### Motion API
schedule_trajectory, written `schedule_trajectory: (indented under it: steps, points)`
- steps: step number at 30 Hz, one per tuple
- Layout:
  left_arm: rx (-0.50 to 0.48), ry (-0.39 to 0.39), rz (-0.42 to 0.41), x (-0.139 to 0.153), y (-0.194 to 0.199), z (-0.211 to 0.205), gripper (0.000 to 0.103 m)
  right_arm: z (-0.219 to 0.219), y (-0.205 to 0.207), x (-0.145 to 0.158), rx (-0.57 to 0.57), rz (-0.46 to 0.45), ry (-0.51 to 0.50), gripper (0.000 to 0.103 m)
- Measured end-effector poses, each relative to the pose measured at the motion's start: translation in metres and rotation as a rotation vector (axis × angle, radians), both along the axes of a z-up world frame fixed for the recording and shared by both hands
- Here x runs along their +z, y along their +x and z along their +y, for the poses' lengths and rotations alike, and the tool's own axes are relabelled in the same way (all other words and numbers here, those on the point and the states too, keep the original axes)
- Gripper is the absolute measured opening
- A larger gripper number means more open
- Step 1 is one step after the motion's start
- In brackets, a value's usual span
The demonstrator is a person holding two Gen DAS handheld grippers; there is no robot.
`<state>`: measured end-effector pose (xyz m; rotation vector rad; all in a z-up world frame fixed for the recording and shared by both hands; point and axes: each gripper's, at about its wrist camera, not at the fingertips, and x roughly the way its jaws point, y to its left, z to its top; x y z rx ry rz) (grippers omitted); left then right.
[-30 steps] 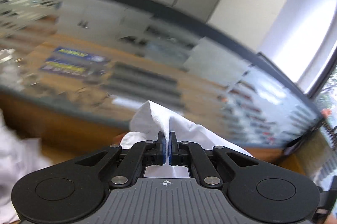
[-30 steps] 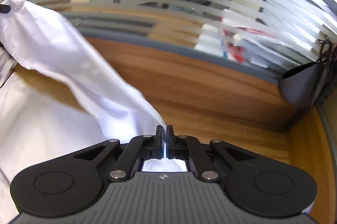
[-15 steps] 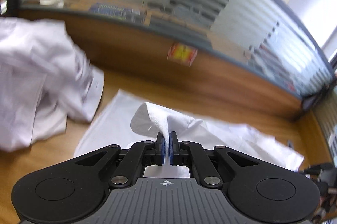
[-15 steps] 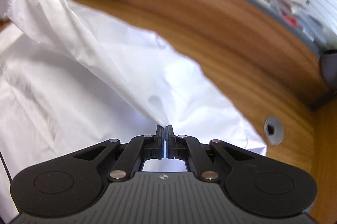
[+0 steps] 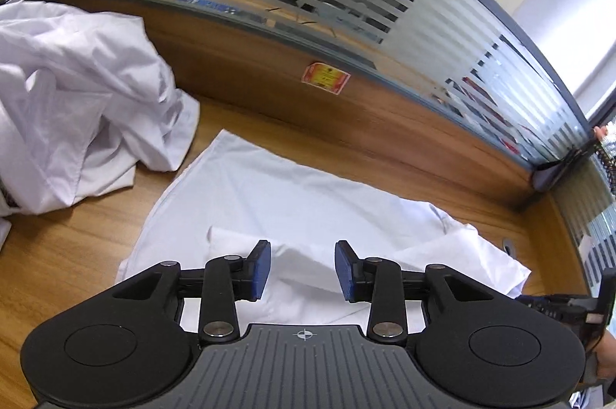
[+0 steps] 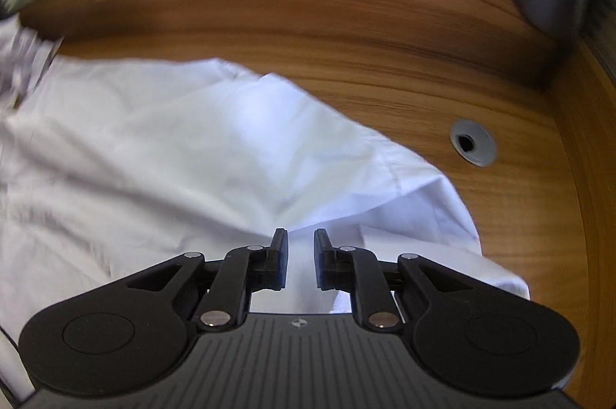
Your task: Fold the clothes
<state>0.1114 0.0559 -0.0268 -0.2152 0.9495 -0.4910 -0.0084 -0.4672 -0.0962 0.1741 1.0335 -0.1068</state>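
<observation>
A white garment (image 5: 292, 201) lies spread on the wooden desk (image 5: 69, 255), with a folded-over flap near its front. My left gripper (image 5: 302, 270) hovers just over that flap; its jaws are opening and the blue pads (image 5: 260, 268) stand apart, touching no cloth. In the right wrist view the same white garment (image 6: 192, 147) lies flat, its edge folded over at the right. My right gripper (image 6: 300, 264) is low above it; its jaws are opening with a narrow gap and nothing pinched between the pads.
A crumpled heap of white clothes (image 5: 73, 104) sits at the left of the desk. A wooden upstand with a frosted striped glass screen (image 5: 346, 4) closes off the back. A grey cable grommet (image 6: 472, 142) is set in the desk, right of the garment.
Both grippers held up a fold of the white garment, carried it down onto the desk and let go. Their jaws now stand apart and the cloth lies flat.
</observation>
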Motion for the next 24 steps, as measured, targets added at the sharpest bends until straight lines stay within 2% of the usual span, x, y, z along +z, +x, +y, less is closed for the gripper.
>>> schedule_trajectory:
  steps: [2,4,9,12,13,14,15,20,24]
  points:
    - [-0.022,0.003,0.000,-0.003,0.004,-0.011,0.039,-0.013,0.001,0.000,-0.105,-0.015,0.062,0.032]
    - [-0.048,0.003,-0.004,-0.007,0.009,-0.025,0.039,-0.026,0.000,-0.004,-0.212,-0.029,0.125,0.039]
    - [-0.124,0.000,-0.010,-0.020,0.022,-0.063,0.039,-0.058,0.000,-0.023,-0.420,-0.077,0.286,0.040]
    - [-0.176,0.002,-0.021,-0.027,0.031,-0.088,0.039,-0.069,0.004,-0.035,-0.458,-0.090,0.356,0.038]
    - [-0.191,0.007,-0.025,-0.030,0.033,-0.096,0.039,-0.072,0.006,-0.038,-0.462,-0.095,0.375,0.028]
    - [-0.207,0.010,-0.025,-0.033,0.035,-0.104,0.039,-0.074,0.008,-0.040,-0.458,-0.101,0.390,0.005]
    - [-0.220,0.009,-0.024,-0.036,0.036,-0.112,0.039,-0.076,0.010,-0.040,-0.455,-0.106,0.398,0.002]
    - [-0.286,0.023,-0.026,-0.049,0.041,-0.145,0.039,-0.084,0.028,-0.022,-0.392,-0.170,0.339,0.001]
    - [-0.310,0.042,-0.023,-0.059,0.045,-0.163,0.039,-0.103,0.055,-0.017,-0.369,-0.186,0.294,0.001]
